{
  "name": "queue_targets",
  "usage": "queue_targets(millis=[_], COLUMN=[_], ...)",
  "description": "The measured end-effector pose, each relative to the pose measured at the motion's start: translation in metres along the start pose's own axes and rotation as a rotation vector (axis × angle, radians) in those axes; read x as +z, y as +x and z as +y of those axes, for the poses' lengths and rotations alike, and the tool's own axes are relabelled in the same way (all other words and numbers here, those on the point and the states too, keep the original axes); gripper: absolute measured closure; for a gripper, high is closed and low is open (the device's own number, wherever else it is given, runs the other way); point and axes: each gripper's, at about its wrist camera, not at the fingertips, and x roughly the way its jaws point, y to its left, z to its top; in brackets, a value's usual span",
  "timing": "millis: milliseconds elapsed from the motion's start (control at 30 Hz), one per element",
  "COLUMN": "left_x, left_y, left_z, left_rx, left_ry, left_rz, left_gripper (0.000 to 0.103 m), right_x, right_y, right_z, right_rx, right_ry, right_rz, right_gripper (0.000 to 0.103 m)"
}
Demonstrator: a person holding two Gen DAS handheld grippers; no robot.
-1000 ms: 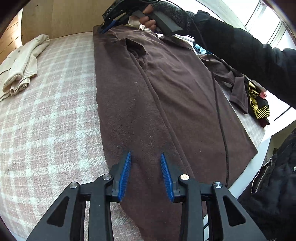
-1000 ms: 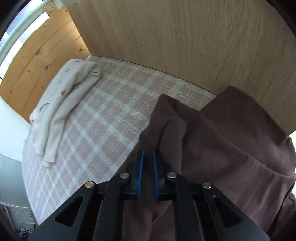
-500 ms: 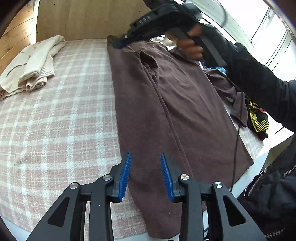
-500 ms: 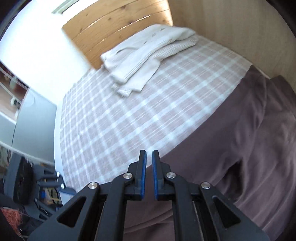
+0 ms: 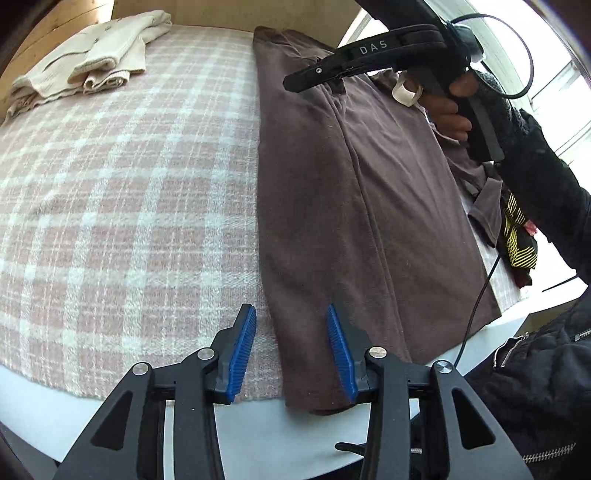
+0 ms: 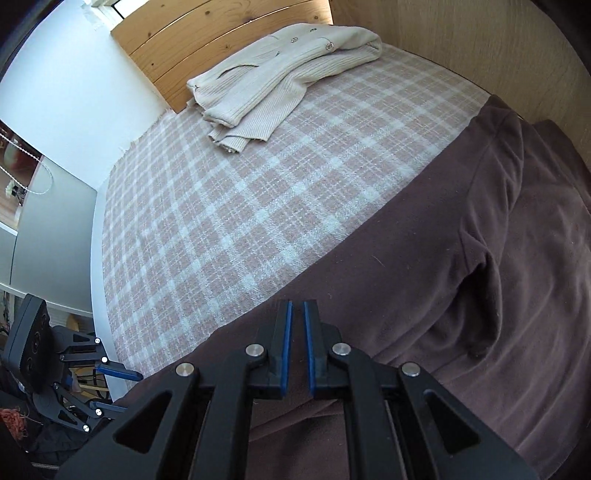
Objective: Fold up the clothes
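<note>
A brown garment (image 5: 332,192) lies spread lengthwise on the plaid bed cover (image 5: 129,206). My left gripper (image 5: 290,314) hovers over the garment's near left hem corner at the bed's front edge. Its jaws are opening, and the cloth edge lies below them, unpressed. My right gripper (image 6: 297,306) hangs above the brown garment (image 6: 461,295) near its left edge, shut, with nothing between its blue pads. In the left wrist view a hand holds the right gripper (image 5: 291,80) over the garment's far end. The left gripper (image 6: 122,389) also shows at the lower left of the right wrist view.
A folded cream cardigan (image 5: 92,62) lies at the far left corner by the wooden headboard (image 6: 221,33). More clothes, one black and yellow (image 5: 517,243), are piled at the bed's right edge. A wooden wall panel (image 6: 480,48) runs behind the bed. A dark-sleeved arm (image 5: 546,177) reaches in from the right.
My right gripper let go of the brown fold by the wall and swung back over the garment. My left gripper slid left toward the hem corner, and its jaws widened a little.
</note>
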Motion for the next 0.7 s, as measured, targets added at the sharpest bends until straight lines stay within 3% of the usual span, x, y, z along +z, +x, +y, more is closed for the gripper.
queue_targets(millis=[100, 133, 167, 333, 433, 567, 600, 700], left_x=[-0.003, -0.003, -0.003, -0.004, -0.004, -0.017, -0.019, -0.023], left_y=[-0.001, -0.001, -0.003, -0.03, -0.041, -0.008, -0.007, -0.015], left_z=[0.004, 0.004, 0.004, -0.002, 0.004, 0.023, 0.024, 0.021], left_rx=[-0.055, -0.073, -0.09, -0.202, -0.207, -0.193, -0.201, -0.185], left_ry=[-0.029, -0.027, -0.023, 0.001, -0.021, -0.1, -0.125, -0.12], left_rz=[-0.006, -0.002, -0.001, -0.042, -0.067, 0.003, 0.0, 0.0], left_gripper=[0.068, 0.087, 0.096, 0.098, 0.098, 0.098, 0.098, 0.095], right_x=[0.0, -0.001, -0.001, -0.004, -0.005, -0.003, -0.003, -0.007], right_y=[0.006, 0.008, 0.008, 0.014, 0.013, 0.007, 0.002, -0.006], right_z=[-0.004, -0.005, -0.007, -0.013, -0.019, -0.017, -0.01, 0.021], right_rx=[-0.027, -0.034, -0.042, -0.086, -0.054, -0.063, -0.054, 0.006], right_ry=[0.008, 0.01, 0.016, 0.005, 0.026, 0.051, 0.046, -0.028], right_rz=[0.015, 0.018, 0.013, -0.003, -0.019, -0.011, -0.032, -0.048], right_gripper=[0.095, 0.095, 0.095, 0.101, 0.101, 0.1, 0.094, 0.094])
